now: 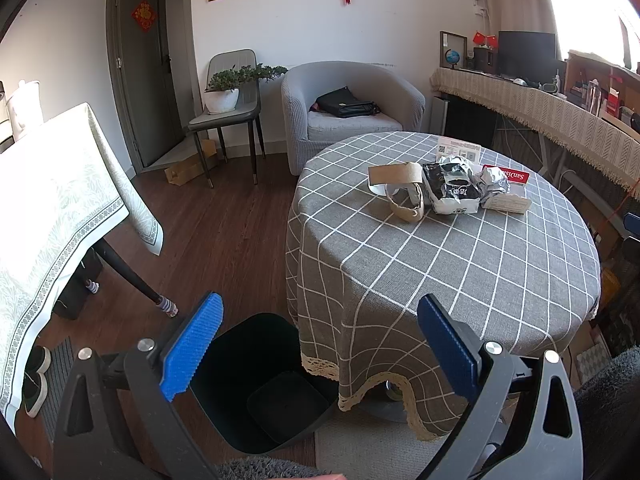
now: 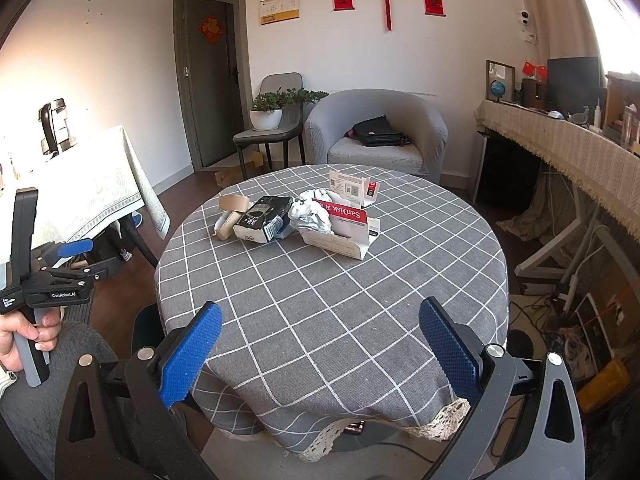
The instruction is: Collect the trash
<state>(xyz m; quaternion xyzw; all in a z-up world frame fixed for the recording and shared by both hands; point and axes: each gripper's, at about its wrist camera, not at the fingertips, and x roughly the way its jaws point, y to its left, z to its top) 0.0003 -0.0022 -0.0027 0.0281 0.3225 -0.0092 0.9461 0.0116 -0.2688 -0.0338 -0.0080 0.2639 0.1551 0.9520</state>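
Black plastic trash bin (image 1: 260, 384) sits on the wood floor at the table's 7 o'clock edge in the left wrist view, partly tucked under the cloth hem; nothing visible inside, just its dark bottom

Round table with grey white-checked cloth and lace trim (image 1: 460, 272) carries all the trash, bunched toward the far side around 12 o'clock: brown cardboard tape roll and strip (image 1: 404, 190), black-and-white crumpled packet (image 1: 452, 192), crumpled silver-white wrapper (image 1: 494, 182), red-and-white SanDisk card package (image 2: 344, 226), white printed card box (image 2: 352, 186) behind it. Pieces touch or overlap each other

Left tongs (image 1: 320, 344) spread wide, blue ribbed pads holding nothing, hanging above bin and near table edge. Right tongs (image 2: 320, 344) also spread wide, nothing between the pads, over the near table edge at 6 o'clock, well apart from the trash pile. In the right wrist view a hand (image 2: 24, 336) grips the left tool's handle at 9 o'clock

Around: grey armchair (image 1: 352, 108) with a black bag on its seat beyond the table at 12 o'clock, grey chair with white potted plant (image 1: 224, 96) at 11, second table with pale patterned cloth (image 1: 52, 208) at 9, long cloth-covered table with clutter (image 1: 540, 108) at 2
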